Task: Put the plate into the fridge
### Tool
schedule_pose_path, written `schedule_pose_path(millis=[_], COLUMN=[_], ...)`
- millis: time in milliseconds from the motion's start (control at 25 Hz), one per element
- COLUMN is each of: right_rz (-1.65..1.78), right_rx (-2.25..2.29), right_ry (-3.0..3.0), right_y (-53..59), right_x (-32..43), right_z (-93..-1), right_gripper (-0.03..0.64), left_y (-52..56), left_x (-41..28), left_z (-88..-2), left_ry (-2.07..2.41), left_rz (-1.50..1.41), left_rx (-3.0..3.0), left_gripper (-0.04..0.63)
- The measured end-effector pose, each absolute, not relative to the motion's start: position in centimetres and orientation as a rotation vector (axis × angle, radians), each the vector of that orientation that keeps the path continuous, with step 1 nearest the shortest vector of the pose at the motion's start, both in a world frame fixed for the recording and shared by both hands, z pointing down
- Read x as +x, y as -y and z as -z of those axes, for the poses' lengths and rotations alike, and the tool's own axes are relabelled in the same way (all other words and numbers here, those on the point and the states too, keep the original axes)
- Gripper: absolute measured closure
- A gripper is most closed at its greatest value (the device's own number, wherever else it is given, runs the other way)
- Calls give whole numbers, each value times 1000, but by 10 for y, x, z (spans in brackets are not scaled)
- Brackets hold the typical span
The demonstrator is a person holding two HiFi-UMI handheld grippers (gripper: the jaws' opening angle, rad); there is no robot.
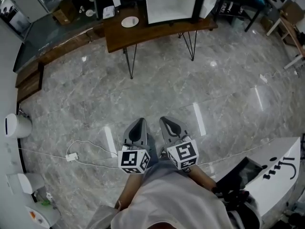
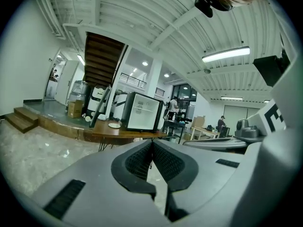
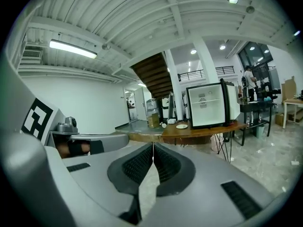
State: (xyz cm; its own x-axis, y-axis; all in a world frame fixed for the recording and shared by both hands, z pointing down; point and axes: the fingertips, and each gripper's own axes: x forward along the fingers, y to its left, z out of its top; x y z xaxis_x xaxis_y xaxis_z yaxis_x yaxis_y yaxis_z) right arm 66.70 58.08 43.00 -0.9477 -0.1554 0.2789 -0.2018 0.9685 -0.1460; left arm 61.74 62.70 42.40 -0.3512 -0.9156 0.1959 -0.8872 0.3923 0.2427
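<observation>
Task not begun. Left hand-held gripper (image 1: 139, 121) and right hand-held gripper (image 1: 165, 120): jaws pressed together, empty. Plate (image 1: 129, 21) well apart, on worktop (image 1: 157, 31) beside fridge (image 1: 170, 3). Approach, pickup, placing remain.

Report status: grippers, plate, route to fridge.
Left gripper and right gripper shut, empty. Plate on wooden table, left of fridge, untouched. Floor ahead bare; cable lies off left.

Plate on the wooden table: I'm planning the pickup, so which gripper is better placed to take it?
Left, marginally. Both grippers are shut, empty and far from the table; the plate lies nearly straight ahead of the left gripper, while the right gripper faces the fridge.
</observation>
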Motion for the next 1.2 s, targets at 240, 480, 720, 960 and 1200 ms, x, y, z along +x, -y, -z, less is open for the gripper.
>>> schedule_pose_path(millis=[240,480,720,960,1200], right_rz=[-204,-153,-141,-152,-171], right_rx=[247,227,232,258,279], right_ry=[2863,2885,2877,2846,2824], right_y=[-546,-532,-522,-493,-480], right_x=[552,424,318,252,223], right_z=[-413,-381,-369,-388,-388], right_gripper=[600,598,600,600,600], left_y=[-590,-570,-555,-516,-506], left_x=[502,378,275,210,180], left_z=[-407,-377,-360,-374,-378], left_ry=[2378,2378,2353,2292,2258], left_rz=[176,190,204,182,192], left_rx=[1607,1645,1691,1749,1737], left_gripper=[575,575,575,575,575])
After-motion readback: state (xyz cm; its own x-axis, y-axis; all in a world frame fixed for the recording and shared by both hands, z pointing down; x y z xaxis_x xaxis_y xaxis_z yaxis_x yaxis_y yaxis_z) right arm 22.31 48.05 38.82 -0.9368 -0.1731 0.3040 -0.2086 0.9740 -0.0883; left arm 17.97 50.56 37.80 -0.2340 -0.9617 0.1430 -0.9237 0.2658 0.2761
